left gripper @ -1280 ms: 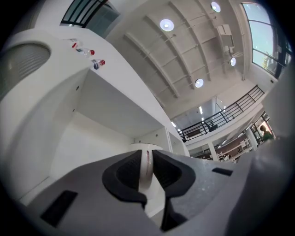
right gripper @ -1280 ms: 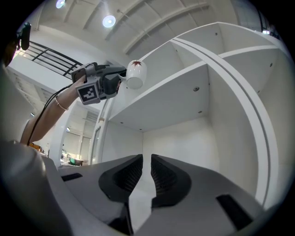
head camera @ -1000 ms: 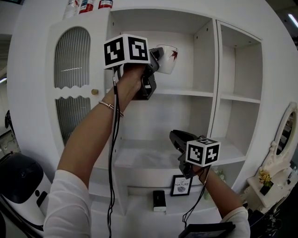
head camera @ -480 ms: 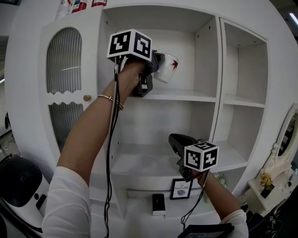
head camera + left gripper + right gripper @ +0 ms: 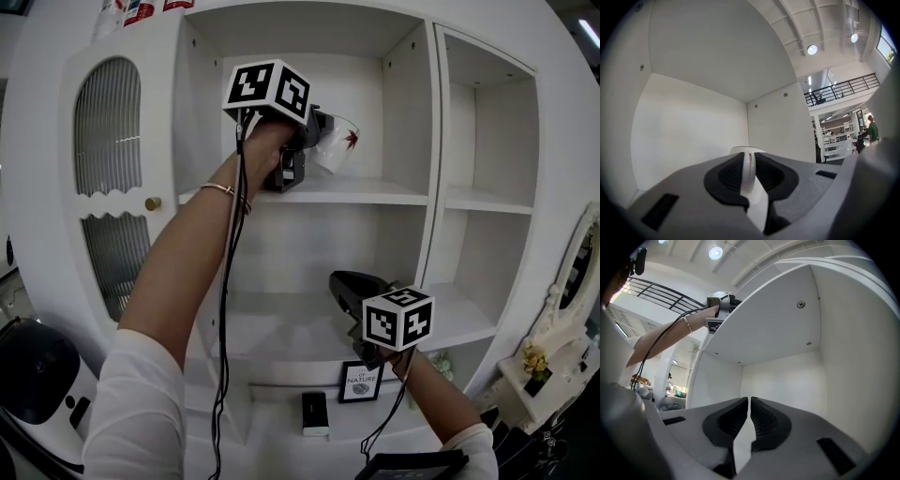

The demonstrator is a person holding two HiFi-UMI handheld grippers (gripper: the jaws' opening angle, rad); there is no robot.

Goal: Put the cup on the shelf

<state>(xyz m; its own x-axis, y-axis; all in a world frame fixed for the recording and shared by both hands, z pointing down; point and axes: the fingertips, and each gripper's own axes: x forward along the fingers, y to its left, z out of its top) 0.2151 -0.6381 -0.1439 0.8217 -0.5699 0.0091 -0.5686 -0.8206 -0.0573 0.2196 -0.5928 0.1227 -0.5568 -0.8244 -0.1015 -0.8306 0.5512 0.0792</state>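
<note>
The white shelf unit (image 5: 412, 112) fills my head view. The shelf board (image 5: 375, 193) forms the floor of its open upper middle bay. I count two grippers and one cup.

The left gripper (image 5: 317, 133) reaches into that bay and is clamped on the cup (image 5: 339, 145). In the left gripper view its pads pinch the thin white wall at the rim. The right gripper (image 5: 339, 284) sits in the bay below, at about 6 o'clock from the cup and well apart. Its jaws have just been closing and are almost together, with nothing between them.

The cup juts out at 3 o'clock from the left gripper. Its long axis is near upright, with the rim leaning a little toward 1 o'clock. The board lies at 6 o'clock, close under the base, but I cannot tell whether they touch. I judge the left hand has only to level the cup and lower it.
</note>
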